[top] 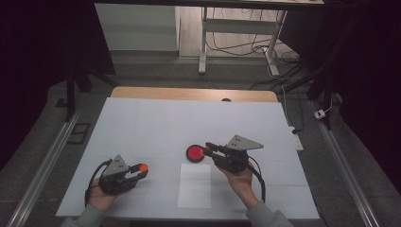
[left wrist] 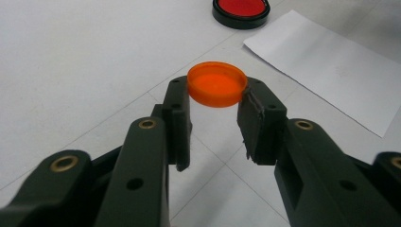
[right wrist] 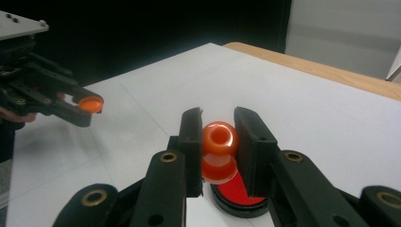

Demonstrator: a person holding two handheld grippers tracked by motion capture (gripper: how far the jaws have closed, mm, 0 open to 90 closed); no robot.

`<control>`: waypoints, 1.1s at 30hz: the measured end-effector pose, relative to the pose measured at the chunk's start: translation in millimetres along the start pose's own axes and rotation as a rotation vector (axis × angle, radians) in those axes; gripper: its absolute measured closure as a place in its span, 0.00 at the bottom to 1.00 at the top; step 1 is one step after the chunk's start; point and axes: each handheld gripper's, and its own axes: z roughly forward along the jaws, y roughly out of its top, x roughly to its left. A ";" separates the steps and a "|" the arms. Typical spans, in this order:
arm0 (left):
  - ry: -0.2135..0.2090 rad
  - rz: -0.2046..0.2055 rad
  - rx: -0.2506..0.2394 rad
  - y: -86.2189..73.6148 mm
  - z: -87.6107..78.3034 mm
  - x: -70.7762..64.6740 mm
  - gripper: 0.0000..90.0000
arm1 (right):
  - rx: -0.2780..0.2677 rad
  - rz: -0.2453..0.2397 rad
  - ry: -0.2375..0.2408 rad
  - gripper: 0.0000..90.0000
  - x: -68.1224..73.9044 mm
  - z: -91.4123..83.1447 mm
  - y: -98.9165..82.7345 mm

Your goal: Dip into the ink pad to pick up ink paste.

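Observation:
My left gripper (top: 141, 171) (left wrist: 216, 91) is shut on a shallow orange cap (left wrist: 216, 83) (top: 143, 167), held by its rim just above the white table at the front left. My right gripper (top: 207, 149) (right wrist: 218, 117) is shut on a small orange rounded stamp (right wrist: 219, 150) with a hole in its top. It hangs right over a round red ink pad in a black case (top: 195, 153) (right wrist: 236, 195) (left wrist: 241, 8). The right gripper view also shows the left gripper (right wrist: 82, 111) with the cap (right wrist: 91, 103) at the far left.
A white sheet of paper (top: 195, 185) (left wrist: 331, 66) lies in front of the ink pad, between the two hands. The white table cover (top: 142, 123) ends at a wooden edge (top: 194, 93) at the back. Desk legs and cables stand on the floor behind.

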 end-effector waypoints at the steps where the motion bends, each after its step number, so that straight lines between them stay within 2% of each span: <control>1: 0.000 0.001 0.002 0.1 0.2 0.0 0.73 | 0.004 0.002 -0.001 0.81 -1.2 2.0 0.3; 13: -0.007 0.007 0.012 0.4 2.4 -1.4 0.73 | 0.039 0.013 -0.024 0.81 -14.0 25.2 -1.9; 33: -0.010 0.012 0.012 0.8 2.3 -2.1 0.73 | 0.117 -0.024 -0.041 0.80 -20.5 62.1 -6.0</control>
